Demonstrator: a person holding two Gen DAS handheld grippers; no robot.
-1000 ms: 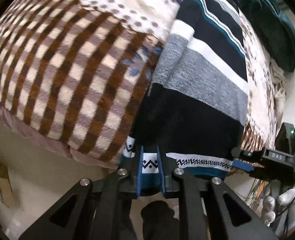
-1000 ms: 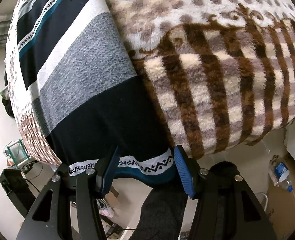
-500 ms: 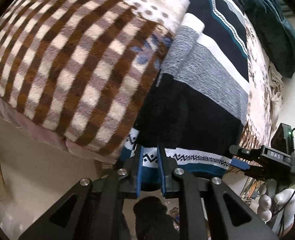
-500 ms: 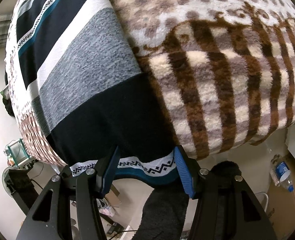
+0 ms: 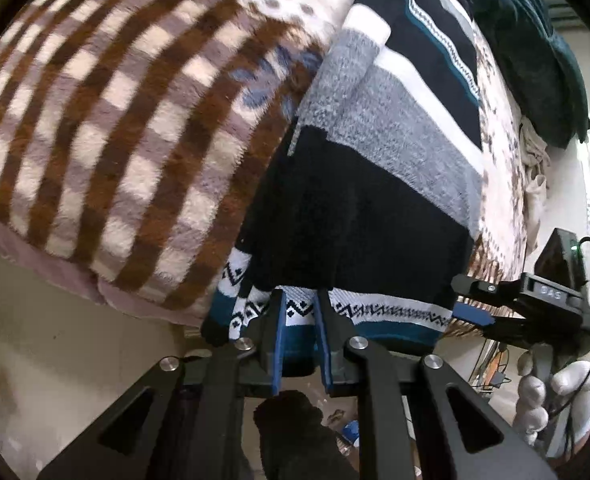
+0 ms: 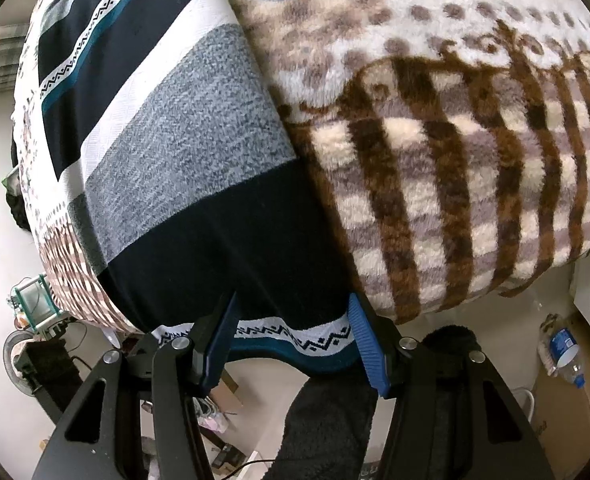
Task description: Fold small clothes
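Sweater: the striped knit sweater (image 5: pixel 379 168) lies flat on the bed, its patterned hem (image 6: pixel 295 336) hanging over the bed's near edge.
Left tool: the left tool (image 5: pixel 298 320) has its blue pads pressed close together, pinching the hem near the sweater's left corner.
Right tool: the right tool (image 6: pixel 291 340) stands spread wide, the hem between its pads (image 6: pixel 365 344), neither pad clearly gripping it.
Bedding: a brown plaid fleece blanket (image 5: pixel 107 128) covers the bed under and beside the sweater.
Beyond: a dark teal blanket (image 5: pixel 535 52) is bunched at the far end.
Floor: a plastic water bottle (image 6: pixel 561 350) stands beside a cardboard box (image 6: pixel 575 412).
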